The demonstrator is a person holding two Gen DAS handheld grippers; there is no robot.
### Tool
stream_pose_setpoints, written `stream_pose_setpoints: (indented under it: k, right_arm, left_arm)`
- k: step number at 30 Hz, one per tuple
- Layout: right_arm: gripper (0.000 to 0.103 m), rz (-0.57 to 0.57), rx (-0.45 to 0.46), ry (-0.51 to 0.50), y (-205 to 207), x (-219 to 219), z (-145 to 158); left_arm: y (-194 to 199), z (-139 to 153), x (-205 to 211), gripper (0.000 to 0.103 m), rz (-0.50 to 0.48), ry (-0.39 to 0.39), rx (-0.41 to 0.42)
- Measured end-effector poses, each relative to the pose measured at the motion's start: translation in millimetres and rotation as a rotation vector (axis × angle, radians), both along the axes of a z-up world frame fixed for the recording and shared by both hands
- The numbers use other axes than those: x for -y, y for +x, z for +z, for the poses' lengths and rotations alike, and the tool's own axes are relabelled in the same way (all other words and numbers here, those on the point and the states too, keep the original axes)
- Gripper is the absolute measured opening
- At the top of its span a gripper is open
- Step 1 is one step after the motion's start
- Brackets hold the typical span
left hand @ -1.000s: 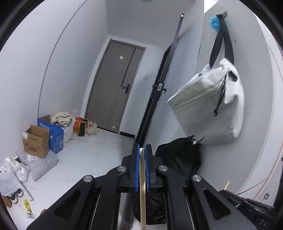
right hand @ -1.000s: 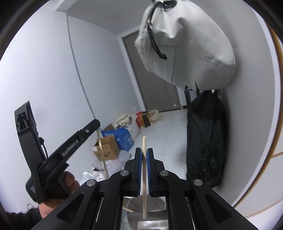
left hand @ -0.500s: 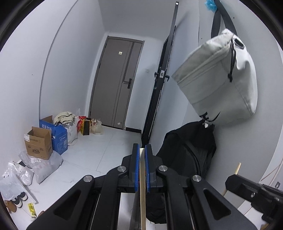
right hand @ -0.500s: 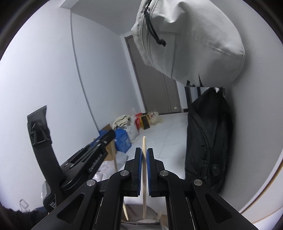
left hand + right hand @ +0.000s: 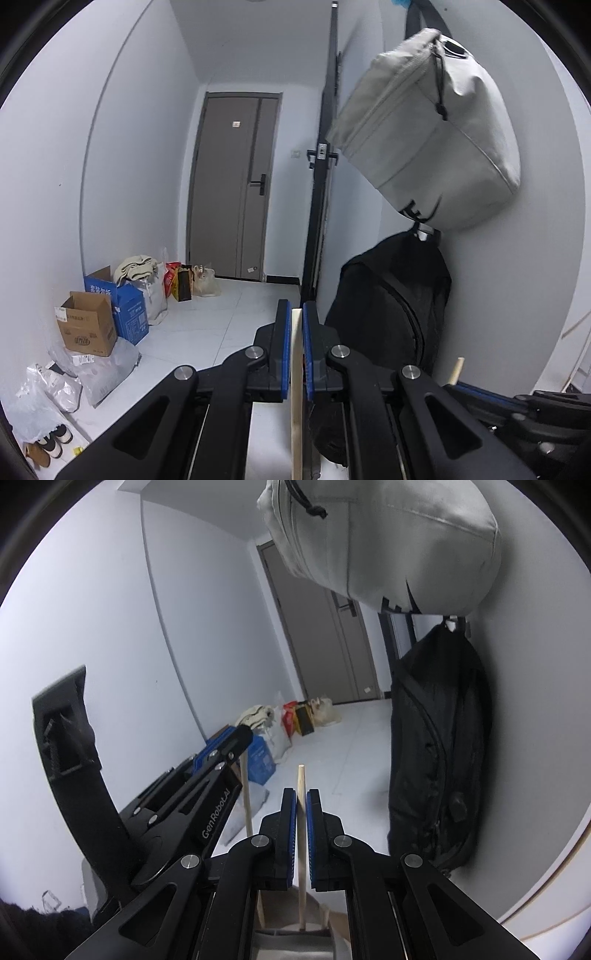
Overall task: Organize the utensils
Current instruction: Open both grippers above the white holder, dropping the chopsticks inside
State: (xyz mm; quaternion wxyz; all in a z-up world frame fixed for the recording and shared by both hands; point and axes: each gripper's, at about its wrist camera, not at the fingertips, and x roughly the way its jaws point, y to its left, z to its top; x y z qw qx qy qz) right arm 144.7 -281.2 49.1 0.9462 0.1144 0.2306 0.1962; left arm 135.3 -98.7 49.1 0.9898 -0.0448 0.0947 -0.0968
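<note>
left gripper now closer beside right gripper | its wooden stick nearer right gripper's stick | grey bag higher in left view | black bag more exposed

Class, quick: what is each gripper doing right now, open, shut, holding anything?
Left gripper: shut on a flat wooden stick.
Right gripper: shut on a round wooden stick.
</note>
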Motion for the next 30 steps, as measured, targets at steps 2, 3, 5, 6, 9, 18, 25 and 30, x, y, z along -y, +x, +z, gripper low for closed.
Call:
stream_pose_setpoints:
  k: [2, 3, 5, 6, 9, 18, 25, 30]
  right_arm:
    - [0.005, 0.002, -0.004, 0.002, -1, 1, -2]
    - [0.005, 0.003, -0.008, 0.002, -2, 1, -4]
    - [0.005, 0.007, -0.015, 0.002, -3, 3, -7]
    - [0.005, 0.006, -0.019, -0.001, -4, 3, -8]
    - [0.005, 0.010, -0.029, -0.003, -6, 5, -11]
    - [0.005, 0.039, -0.062, 0.003, -8, 4, -17]
    - [0.007, 0.090, -0.122, 0.015, -3, -3, -23]
    - [0.009, 0.109, -0.148, 0.071, -5, 0, -21]
  left_arm:
    - [-1, 0, 0, 0.002, 0.001, 0.008, -0.003]
    - [-1, 1, -2, 0.002, -0.007, 0.000, -0.019]
    - [-2, 0, -4, 0.002, -0.017, -0.009, -0.034]
    - [-4, 0, -5, 0.002, -0.020, -0.010, -0.037]
    - [-7, -2, -8, 0.002, -0.045, -0.007, -0.061]
    - [-14, -6, -19, 0.002, -0.158, -0.026, -0.175]
    - [-13, -12, -23, 0.002, -0.248, -0.046, -0.279]
    - [-5, -14, -27, 0.003, -0.287, -0.068, -0.394]
